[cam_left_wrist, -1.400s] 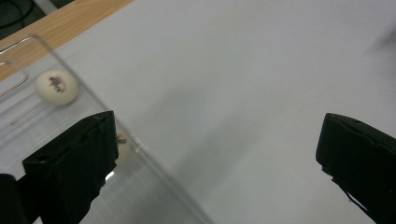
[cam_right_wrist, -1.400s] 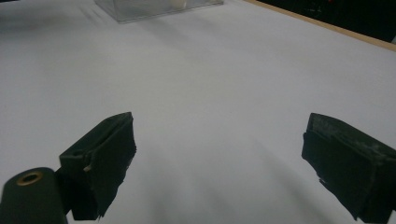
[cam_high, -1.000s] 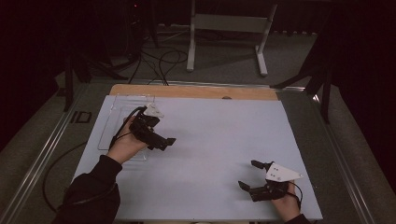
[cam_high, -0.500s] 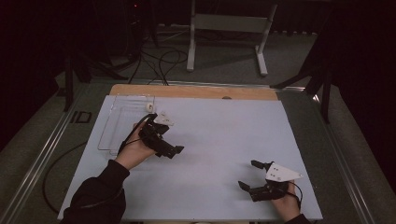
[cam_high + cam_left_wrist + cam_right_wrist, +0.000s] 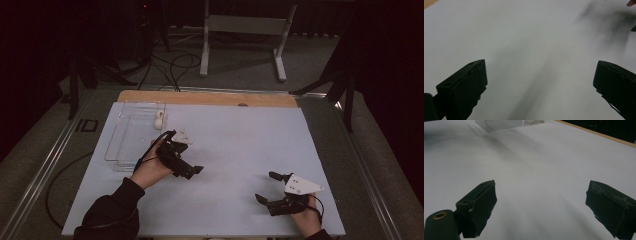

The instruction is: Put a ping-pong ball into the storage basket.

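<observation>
Nearest, the right gripper (image 5: 266, 187) rests low on the white counter (image 5: 240, 145), jaws spread and empty. Farther off, the left gripper (image 5: 192, 172) hovers (jaws also wide apart, nothing between). Beyond it, a clear tray (image 5: 131, 135) holds a small white object (image 5: 159, 119).

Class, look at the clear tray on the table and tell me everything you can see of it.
The clear tray looks like see-through plastic, shallow and rectangular with a low rim. It lies flat at the far left of the white table top, near the wooden edge. A small white object, too small to identify, sits at its far right corner. The left gripper is beside it, not touching. The right gripper view catches its edge.
</observation>
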Demonstrator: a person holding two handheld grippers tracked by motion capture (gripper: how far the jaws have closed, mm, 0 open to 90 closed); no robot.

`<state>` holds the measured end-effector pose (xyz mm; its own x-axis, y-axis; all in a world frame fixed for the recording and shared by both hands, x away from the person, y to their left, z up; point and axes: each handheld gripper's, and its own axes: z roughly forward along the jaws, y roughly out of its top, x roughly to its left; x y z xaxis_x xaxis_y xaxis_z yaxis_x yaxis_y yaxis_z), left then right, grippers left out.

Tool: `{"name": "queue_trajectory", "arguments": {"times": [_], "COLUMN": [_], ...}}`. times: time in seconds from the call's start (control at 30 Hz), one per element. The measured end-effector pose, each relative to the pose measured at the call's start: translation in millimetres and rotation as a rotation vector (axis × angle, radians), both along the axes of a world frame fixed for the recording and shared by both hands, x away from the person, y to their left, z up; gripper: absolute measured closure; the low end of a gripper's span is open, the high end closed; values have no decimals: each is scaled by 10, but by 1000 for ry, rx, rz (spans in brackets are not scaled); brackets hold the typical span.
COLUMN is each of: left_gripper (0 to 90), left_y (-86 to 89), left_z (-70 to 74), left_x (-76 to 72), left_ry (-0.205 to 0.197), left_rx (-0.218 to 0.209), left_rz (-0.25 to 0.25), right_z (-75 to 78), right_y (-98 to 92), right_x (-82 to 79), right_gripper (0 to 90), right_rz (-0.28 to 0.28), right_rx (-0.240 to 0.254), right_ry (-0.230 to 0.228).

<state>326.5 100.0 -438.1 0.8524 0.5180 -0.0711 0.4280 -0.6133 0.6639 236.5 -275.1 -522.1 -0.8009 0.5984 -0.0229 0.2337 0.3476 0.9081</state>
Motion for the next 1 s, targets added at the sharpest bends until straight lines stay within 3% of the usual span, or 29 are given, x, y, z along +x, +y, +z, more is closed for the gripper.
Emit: {"name": "queue_trajectory", "arguments": {"times": [0.43, 0.7, 1.0], "left_gripper": [5, 4, 5], "left_y": [-111, -132, -121], "left_z": [-185, -318, -492], "left_x": [-108, -171, -241], "left_ry": [9, -17, -17], "left_rx": [-27, -67, -77], "left_rz": [-44, -71, -86], "right_z": [0, 0, -2], "right_y": [-3, -3, 0], "right_x": [2, -1, -1], "right_gripper": [95, 95, 95], "right_rz": [1, 1, 2], "right_rx": [-2, -2, -4], "right_ry": [-4, 0, 2]}}
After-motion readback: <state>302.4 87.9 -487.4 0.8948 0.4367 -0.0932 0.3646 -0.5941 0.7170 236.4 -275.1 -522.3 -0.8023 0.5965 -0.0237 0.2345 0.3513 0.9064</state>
